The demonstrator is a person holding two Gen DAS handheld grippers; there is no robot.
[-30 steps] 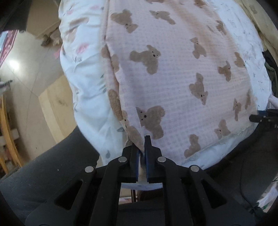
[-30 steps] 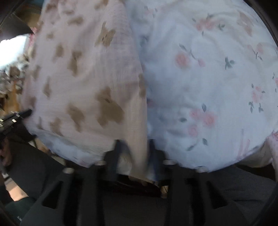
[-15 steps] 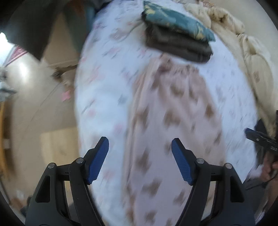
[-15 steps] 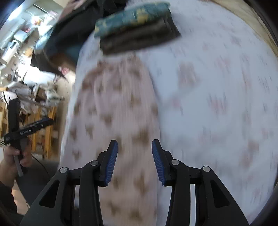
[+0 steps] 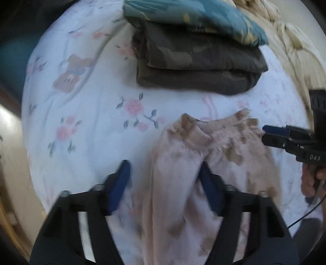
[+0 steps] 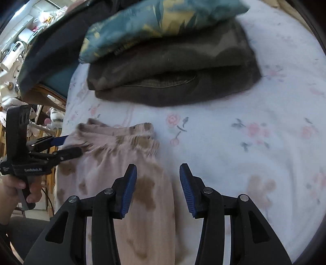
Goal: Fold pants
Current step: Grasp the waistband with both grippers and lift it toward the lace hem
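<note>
The pink pants with brown bear print lie lengthwise on the white flowered bedcover, gathered waistband at the far end. They also show in the right wrist view. My left gripper is open and empty, its jaws straddling the waistband's left corner. It shows in the right wrist view at that corner too. My right gripper is open and empty over the pants' right edge, just short of the waistband. It also shows in the left wrist view at the waistband's right corner.
A stack of folded clothes, dark camouflage pants under a teal patterned piece, lies on the bedcover just beyond the waistband; it also shows in the right wrist view. A beige quilt lies at the far right. Furniture clutter stands left.
Both grippers let go of the pants' near end, opened, and moved forward along the pants to the waistband end near the folded stack.
</note>
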